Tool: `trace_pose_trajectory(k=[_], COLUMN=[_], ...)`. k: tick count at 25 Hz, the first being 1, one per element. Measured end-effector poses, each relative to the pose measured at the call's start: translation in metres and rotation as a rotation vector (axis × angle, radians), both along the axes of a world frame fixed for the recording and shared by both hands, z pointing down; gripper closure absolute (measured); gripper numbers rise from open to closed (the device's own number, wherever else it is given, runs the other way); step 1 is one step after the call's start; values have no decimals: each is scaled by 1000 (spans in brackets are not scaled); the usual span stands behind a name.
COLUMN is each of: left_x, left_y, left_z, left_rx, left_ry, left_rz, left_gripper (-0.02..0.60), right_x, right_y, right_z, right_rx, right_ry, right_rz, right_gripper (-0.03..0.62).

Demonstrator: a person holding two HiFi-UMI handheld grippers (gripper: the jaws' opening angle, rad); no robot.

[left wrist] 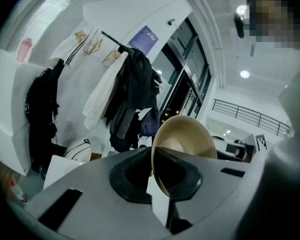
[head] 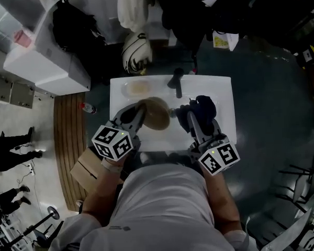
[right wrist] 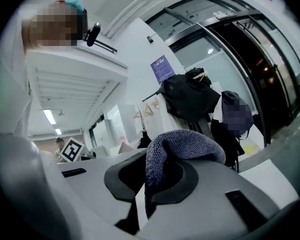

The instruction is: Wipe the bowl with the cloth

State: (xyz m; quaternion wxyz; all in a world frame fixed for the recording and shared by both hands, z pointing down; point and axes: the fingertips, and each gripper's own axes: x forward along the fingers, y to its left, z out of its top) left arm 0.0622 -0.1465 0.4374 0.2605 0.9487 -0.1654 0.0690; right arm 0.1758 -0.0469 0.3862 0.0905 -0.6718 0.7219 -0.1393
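The left tool (left wrist: 157,181) is clamped on the rim of a tan bowl (left wrist: 185,141) and holds it up on edge, with the hollow showing in the left gripper view. The right tool (right wrist: 149,186) is closed on a dark blue-grey cloth (right wrist: 182,149), and a fold of it bulges up out of the jaws. In the head view both tools hang side by side above the white surface (head: 220,88). The bowl is just beside the cloth; I cannot tell whether they touch. Farther back on the surface lies a shallow pale dish (head: 138,89). Near it is a dark object (head: 176,80), too dim to make out. A white helmet (head: 136,51) sits beyond the far edge.
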Motion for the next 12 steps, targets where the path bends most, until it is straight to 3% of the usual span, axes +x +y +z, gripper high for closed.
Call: trace_pose_trajectory(k=[7, 12], left_x=[12, 15], left_y=[7, 10], left_z=[0, 1], left_rx=[138, 134], left_ry=[-61, -61], left_rz=[2, -6], left_gripper=[563, 563], right_x=[8, 11], right_y=[14, 16], right_z=[17, 23], right_rx=[-36, -48], right_ry=[94, 111], right_rz=[67, 74], right_gripper=[558, 557])
